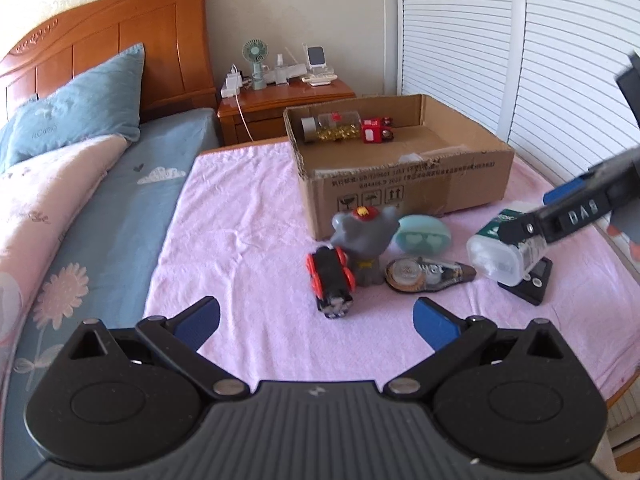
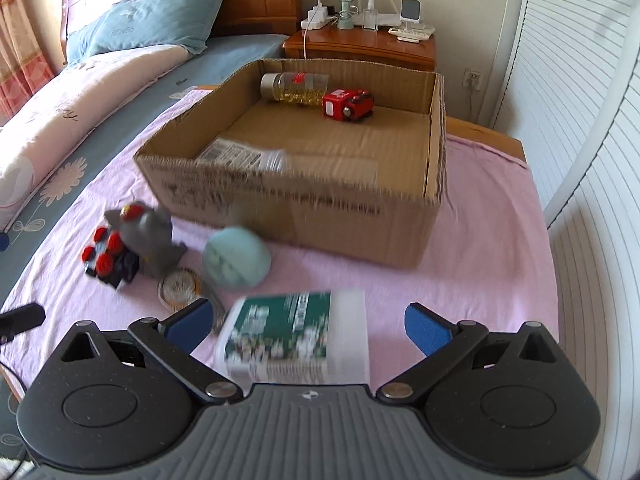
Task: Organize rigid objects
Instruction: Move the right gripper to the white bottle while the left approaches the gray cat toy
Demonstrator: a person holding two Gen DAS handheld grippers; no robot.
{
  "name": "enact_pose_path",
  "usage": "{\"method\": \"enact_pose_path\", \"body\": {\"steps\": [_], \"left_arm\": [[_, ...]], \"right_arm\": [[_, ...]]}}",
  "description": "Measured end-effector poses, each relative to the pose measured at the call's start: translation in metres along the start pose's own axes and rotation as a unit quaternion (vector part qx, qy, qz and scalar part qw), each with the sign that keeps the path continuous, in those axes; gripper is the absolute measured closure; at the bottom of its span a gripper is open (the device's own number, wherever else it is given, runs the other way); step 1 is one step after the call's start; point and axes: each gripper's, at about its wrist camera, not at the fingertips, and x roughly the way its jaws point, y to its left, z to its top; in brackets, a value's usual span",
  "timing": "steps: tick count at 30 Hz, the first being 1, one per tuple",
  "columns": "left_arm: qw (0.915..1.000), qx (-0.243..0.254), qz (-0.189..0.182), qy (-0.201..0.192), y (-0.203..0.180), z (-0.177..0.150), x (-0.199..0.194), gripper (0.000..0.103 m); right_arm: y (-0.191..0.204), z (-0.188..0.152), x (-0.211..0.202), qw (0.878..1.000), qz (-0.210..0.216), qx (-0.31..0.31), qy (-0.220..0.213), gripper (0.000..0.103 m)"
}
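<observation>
A cardboard box (image 1: 404, 196) (image 2: 304, 216) stands on the pink towel and holds a clear bottle (image 2: 294, 86), a red toy car (image 2: 347, 105) and a packet. In front of it lie a black toy car with red wheels (image 1: 331, 278), a grey figurine (image 1: 364, 240), a teal round object (image 1: 424, 236), a correction tape (image 1: 428, 274) and a white container with a green label (image 1: 498, 252) (image 2: 296, 338). My left gripper (image 1: 316, 318) is open and empty, just short of the black car. My right gripper (image 2: 308, 324) is open with the container between its fingers.
A small black block (image 1: 530, 282) lies under the container. A wooden nightstand (image 1: 280, 106) with a fan and chargers stands behind the box. The bed with a blue pillow (image 1: 72, 108) runs along the left. White louvered doors (image 1: 520, 60) are on the right.
</observation>
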Motion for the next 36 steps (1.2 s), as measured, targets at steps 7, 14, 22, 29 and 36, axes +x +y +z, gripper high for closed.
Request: {"method": "enact_pose_path", "body": {"steps": [7, 14, 22, 29, 36], "left_arm": [[0.9998, -0.002, -0.015, 0.015, -0.002, -0.006, 0.008, 0.001], [0.9992, -0.005, -0.017, 0.035, -0.006, -0.006, 0.024, 0.001], [0.9990, -0.010, 0.000, 0.044, 0.000, 0.002, 0.048, 0.001], [0.9990, -0.010, 0.021, 0.039, 0.007, 0.014, 0.073, 0.001], [0.9982, -0.036, 0.031, 0.037, 0.028, 0.014, 0.077, 0.001]], "right_arm": [[-0.005, -0.040, -0.009, 1.000, 0.014, -0.003, -0.018, 0.000], [-0.004, -0.067, 0.011, 1.000, -0.014, -0.010, 0.006, 0.000], [0.004, -0.073, 0.012, 0.999, -0.035, -0.016, -0.006, 0.000], [0.005, -0.078, 0.012, 0.999, -0.042, -0.007, -0.023, 0.000], [0.007, -0.076, 0.012, 0.999, -0.047, -0.002, -0.021, 0.000]]}}
